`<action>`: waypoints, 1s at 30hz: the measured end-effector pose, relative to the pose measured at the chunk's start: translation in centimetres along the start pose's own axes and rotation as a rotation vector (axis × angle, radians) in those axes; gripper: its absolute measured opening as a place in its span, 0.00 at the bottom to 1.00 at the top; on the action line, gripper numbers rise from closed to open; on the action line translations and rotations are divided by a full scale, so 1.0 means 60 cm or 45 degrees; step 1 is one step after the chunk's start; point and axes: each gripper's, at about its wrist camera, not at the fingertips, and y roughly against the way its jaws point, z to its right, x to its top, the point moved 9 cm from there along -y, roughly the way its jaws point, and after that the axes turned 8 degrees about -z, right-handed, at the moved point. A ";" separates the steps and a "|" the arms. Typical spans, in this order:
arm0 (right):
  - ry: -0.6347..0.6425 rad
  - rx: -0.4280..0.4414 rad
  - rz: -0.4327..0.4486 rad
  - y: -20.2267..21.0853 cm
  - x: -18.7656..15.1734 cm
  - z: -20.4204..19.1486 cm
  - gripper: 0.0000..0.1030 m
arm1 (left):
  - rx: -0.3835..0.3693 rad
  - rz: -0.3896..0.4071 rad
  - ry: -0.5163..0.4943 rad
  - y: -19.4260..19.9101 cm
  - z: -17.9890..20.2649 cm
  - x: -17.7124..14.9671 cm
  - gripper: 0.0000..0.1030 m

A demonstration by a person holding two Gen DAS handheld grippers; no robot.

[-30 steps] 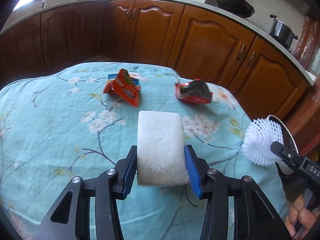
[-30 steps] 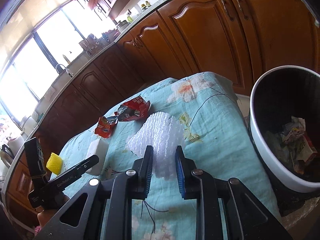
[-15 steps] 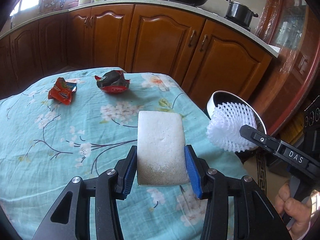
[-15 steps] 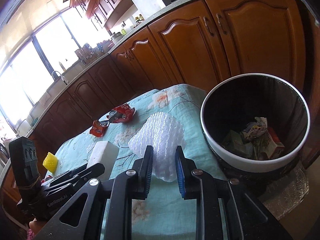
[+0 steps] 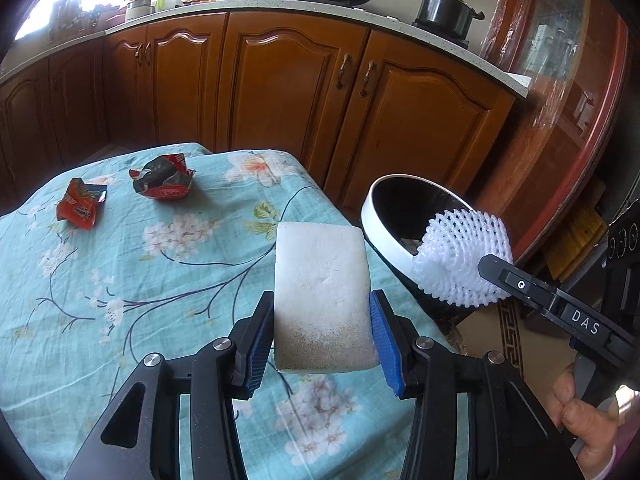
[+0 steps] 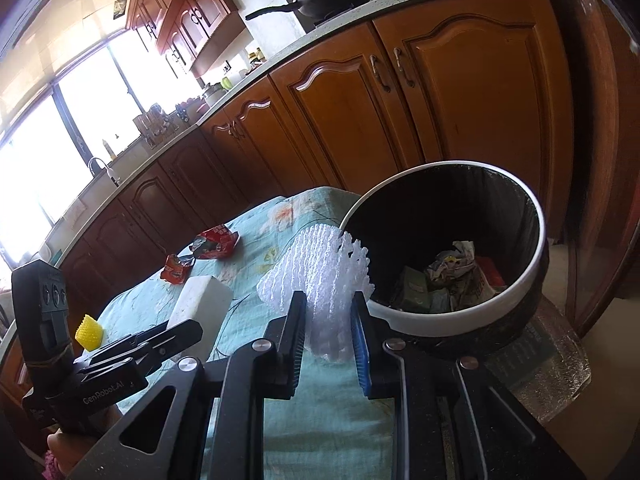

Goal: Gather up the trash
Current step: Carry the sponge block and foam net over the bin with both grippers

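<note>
My left gripper point(image 5: 322, 332) is shut on a white foam block point(image 5: 322, 280) and holds it above the table's right edge. My right gripper point(image 6: 328, 332) is shut on a white foam fruit net point(image 6: 320, 268), held beside the rim of the trash bin point(image 6: 460, 312). The bin is white-rimmed with a black liner and holds crumpled wrappers. It also shows in the left wrist view point(image 5: 380, 228), with the net point(image 5: 460, 256) over its near rim. Two red snack wrappers point(image 5: 82, 204) point(image 5: 164, 178) lie on the far part of the table.
The table carries a teal floral cloth point(image 5: 120, 280). A yellow foam net point(image 6: 89, 332) lies on it at the left. Brown kitchen cabinets point(image 5: 280, 92) stand behind. The bin stands on the floor to the right of the table.
Both grippers have swung right toward the bin with their loads. The bin now fills more of the right wrist view, and the net is close to its rim.
</note>
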 end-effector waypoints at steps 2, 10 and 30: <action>-0.012 -0.012 0.010 0.006 0.003 0.012 0.21 | -0.007 -0.005 -0.015 -0.005 0.013 0.003 0.44; -0.034 -0.059 0.040 0.020 0.015 0.053 0.21 | -0.025 -0.014 -0.049 -0.026 0.051 0.019 0.44; 0.003 -0.207 0.016 0.014 0.051 0.121 0.22 | -0.043 -0.046 -0.163 -0.112 0.136 0.080 0.44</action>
